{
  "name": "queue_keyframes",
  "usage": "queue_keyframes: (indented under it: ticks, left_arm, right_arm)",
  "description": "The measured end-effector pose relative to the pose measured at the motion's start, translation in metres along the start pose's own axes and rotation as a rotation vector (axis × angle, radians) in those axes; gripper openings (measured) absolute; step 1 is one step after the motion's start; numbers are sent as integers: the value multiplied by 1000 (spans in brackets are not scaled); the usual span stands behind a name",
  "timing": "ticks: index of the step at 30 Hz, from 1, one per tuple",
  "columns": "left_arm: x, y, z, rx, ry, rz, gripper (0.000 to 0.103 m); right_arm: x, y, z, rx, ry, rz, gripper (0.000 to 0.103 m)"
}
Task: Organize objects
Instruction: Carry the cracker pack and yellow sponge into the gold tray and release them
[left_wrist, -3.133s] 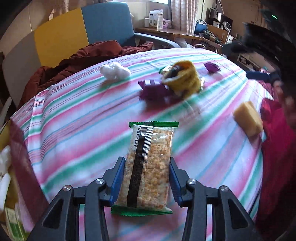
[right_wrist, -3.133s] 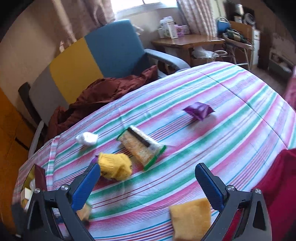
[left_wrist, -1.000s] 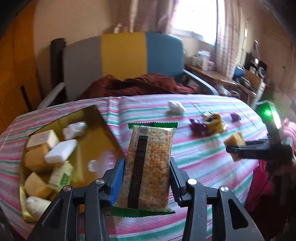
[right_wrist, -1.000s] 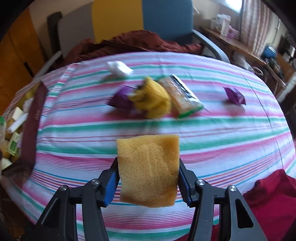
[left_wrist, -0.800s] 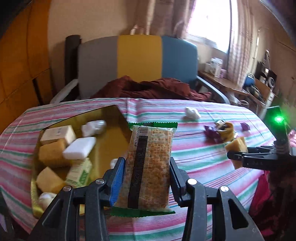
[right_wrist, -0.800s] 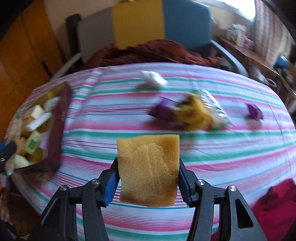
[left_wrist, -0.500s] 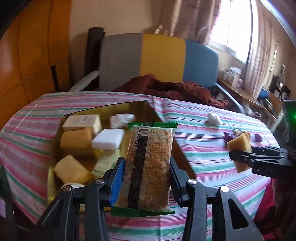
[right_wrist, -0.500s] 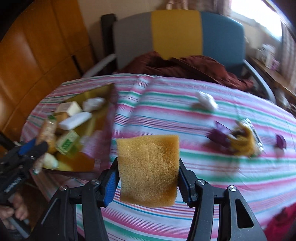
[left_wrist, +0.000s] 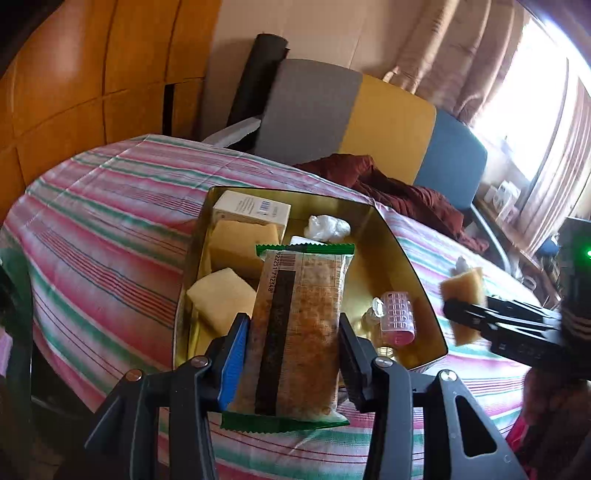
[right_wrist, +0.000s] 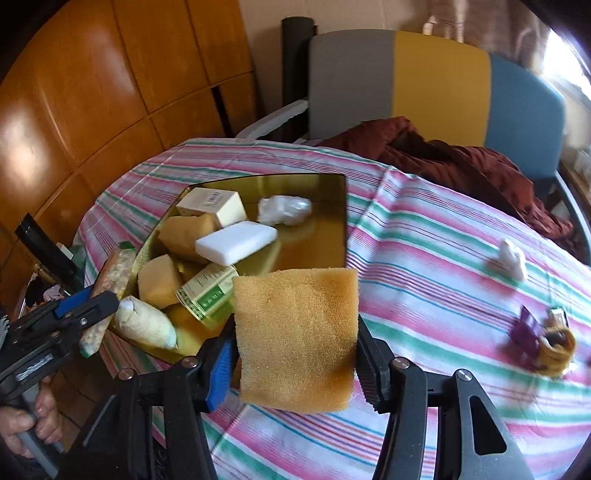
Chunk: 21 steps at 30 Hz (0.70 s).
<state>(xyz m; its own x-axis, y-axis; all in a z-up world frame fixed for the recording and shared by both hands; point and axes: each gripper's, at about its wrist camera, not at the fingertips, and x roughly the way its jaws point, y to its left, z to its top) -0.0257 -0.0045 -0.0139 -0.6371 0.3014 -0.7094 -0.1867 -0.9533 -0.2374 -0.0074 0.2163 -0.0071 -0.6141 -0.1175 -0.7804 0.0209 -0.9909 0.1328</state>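
Observation:
My left gripper (left_wrist: 291, 350) is shut on a cracker packet (left_wrist: 299, 332) with green ends, held above the near part of a gold tin box (left_wrist: 406, 266). My right gripper (right_wrist: 295, 354) is shut on a yellow sponge (right_wrist: 295, 336), just over the box's near right corner (right_wrist: 343, 221). The box holds sponges, a white soap bar (right_wrist: 236, 242), small cartons and a white wad. In the left wrist view the right gripper (left_wrist: 461, 314) comes in from the right with its sponge (left_wrist: 463, 288). In the right wrist view the left gripper (right_wrist: 96, 299) shows at the left edge with the packet (right_wrist: 110, 280).
The striped tablecloth (right_wrist: 424, 258) still carries a white wad (right_wrist: 511, 258), a purple wrapper (right_wrist: 526, 330) and a yellow bundle (right_wrist: 556, 349) at the right. A grey, yellow and blue chair (right_wrist: 424, 74) with a maroon cloth (right_wrist: 443, 155) stands behind. A hand (right_wrist: 33, 421) grips the left handle.
Both grippers have swung left across the table with their loads still gripped. The gold box has come from the left side of each view to right in front of the fingers.

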Motion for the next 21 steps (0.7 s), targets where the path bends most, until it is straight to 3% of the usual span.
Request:
queue_keyframes:
  ticks: [13,21]
  left_arm:
    - [27,-7,11,-22,36,11,46]
    - [37,-20,11,-3,62,-59,46]
  right_arm:
    - [36,8,51,-12,0,-18,57]
    - [61,2,80,15,5,-24,60]
